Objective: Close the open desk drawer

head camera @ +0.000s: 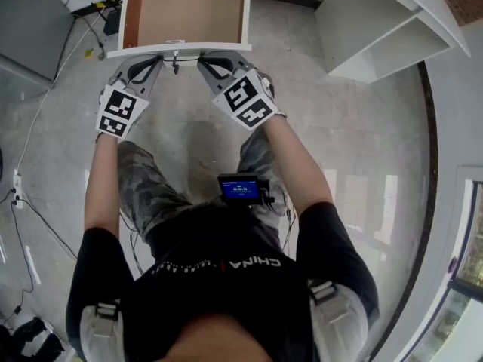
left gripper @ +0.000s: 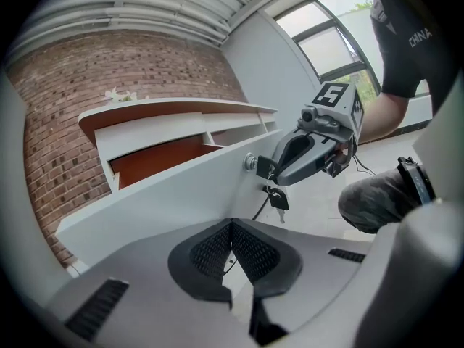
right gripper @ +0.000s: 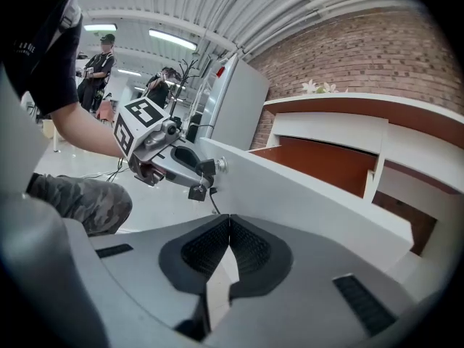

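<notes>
Drawer (head camera: 189, 13) pulled out of table (right gripper: 348, 98), front panel dead ahead of both. Left hand-held gripper (head camera: 153, 61) and right hand-held gripper (head camera: 205, 63) jaws together, empty, tips at panel flanking keyed lock (head camera: 175, 57) (equally near). Push runs straight forward.

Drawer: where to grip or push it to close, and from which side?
No handle shows: push the flat white drawer front from the person's side, straight in. A lock with hanging key sits mid-panel, so the shut left gripper and right gripper belong either side of it.
</notes>
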Demonstrator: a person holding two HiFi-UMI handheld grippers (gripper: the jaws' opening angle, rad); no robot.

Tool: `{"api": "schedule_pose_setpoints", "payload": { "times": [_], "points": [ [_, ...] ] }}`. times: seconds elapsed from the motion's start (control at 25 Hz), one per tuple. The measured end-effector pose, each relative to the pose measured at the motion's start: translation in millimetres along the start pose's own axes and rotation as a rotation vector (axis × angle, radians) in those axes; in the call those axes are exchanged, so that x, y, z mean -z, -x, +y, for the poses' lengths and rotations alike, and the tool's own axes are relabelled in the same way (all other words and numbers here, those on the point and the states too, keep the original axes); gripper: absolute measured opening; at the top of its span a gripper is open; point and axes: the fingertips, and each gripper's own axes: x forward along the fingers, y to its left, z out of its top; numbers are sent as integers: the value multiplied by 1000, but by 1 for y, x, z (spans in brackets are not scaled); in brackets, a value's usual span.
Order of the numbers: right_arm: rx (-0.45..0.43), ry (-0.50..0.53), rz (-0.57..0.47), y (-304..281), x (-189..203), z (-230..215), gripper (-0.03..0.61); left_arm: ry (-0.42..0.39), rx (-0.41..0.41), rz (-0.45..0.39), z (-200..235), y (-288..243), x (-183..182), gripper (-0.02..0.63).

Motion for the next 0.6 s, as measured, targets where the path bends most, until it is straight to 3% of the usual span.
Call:
{"api": "schedule_pose_setpoints", "payload": {
  "times": [0.2, 0.6],
  "points": [
    [9, 51, 32, 4, 3, -3, 15, -15, 27, 3, -3, 0, -4, 11],
    [19, 69, -7, 10, -19, -10, 15, -47, 17, -11, 4, 4, -21, 12]
  ]
}}
